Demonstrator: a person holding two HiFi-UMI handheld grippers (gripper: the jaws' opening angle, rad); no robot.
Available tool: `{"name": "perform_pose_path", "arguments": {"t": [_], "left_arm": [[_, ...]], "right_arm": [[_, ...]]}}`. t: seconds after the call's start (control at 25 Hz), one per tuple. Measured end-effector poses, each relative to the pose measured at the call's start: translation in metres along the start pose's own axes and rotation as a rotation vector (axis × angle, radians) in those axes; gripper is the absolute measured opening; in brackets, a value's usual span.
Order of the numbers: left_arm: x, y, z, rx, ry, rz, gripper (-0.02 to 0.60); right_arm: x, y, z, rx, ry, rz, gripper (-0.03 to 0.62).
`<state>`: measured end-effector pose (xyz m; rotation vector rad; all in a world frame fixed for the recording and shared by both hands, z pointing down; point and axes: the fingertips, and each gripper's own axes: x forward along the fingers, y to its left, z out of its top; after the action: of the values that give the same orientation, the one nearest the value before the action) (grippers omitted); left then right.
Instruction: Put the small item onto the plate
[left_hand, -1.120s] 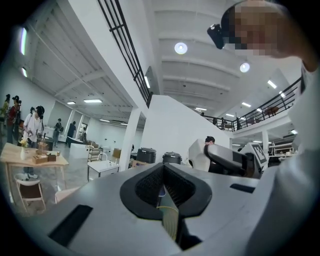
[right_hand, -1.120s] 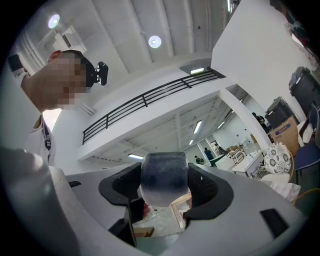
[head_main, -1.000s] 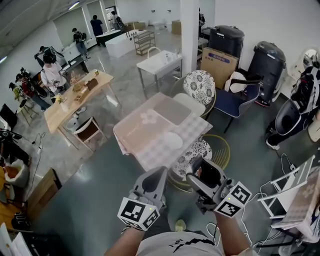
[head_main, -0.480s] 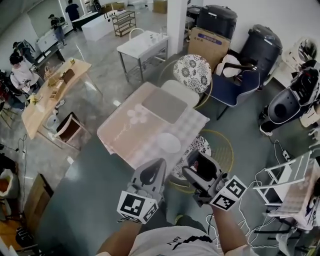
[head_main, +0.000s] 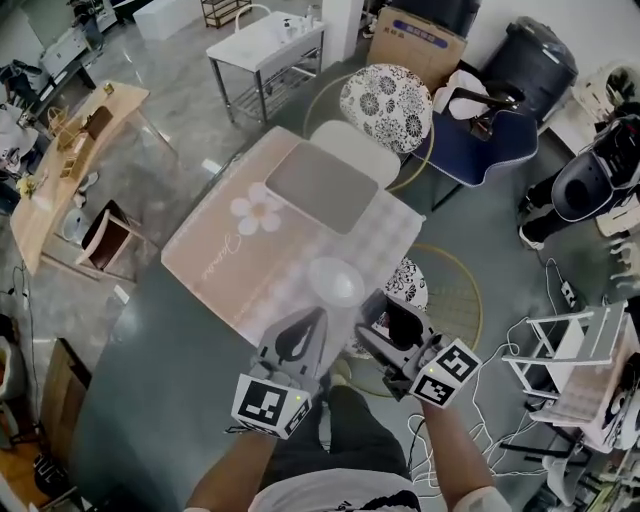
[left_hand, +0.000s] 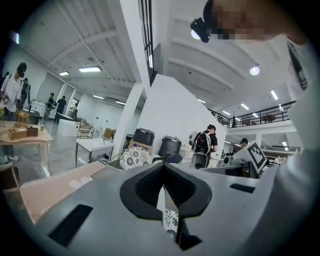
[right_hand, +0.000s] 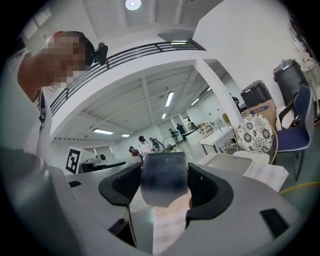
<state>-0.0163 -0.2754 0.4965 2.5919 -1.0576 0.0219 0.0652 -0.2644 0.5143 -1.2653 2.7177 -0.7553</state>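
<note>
A white plate lies near the front edge of a table covered with a pink and checked cloth. Just short of that edge, my right gripper is shut on a small dark item. In the right gripper view the same item is a dark, rounded block filling the jaws of the right gripper. My left gripper hovers beside it, below the plate, shut and empty. In the left gripper view, the left gripper has its jaws nearly touching.
A grey mat lies at the table's far side. A white chair, a floral chair and a blue chair stand behind it. A floral stool sits under the table's right corner. Cables trail on the floor.
The table and plate have drawn nearer and larger in the head view. Both grippers now sit at the table's front edge just below the plate, and the right one still holds the dark item.
</note>
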Motion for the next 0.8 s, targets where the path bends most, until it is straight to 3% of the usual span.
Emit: {"name": "perform_pose_path", "arguments": {"t": [0.4,0.8], "left_arm": [[0.047,0.049,-0.091,-0.041,0.066,0.023,0.005],[0.072,0.078,-0.141,-0.052,0.092,0.054,0.005]], "right_arm": [[0.055,-0.094,-0.1,-0.099,0.216,-0.05,0.285],[0.092,-0.156,-0.18,-0.242,0.458,-0.093,0.285]]}}
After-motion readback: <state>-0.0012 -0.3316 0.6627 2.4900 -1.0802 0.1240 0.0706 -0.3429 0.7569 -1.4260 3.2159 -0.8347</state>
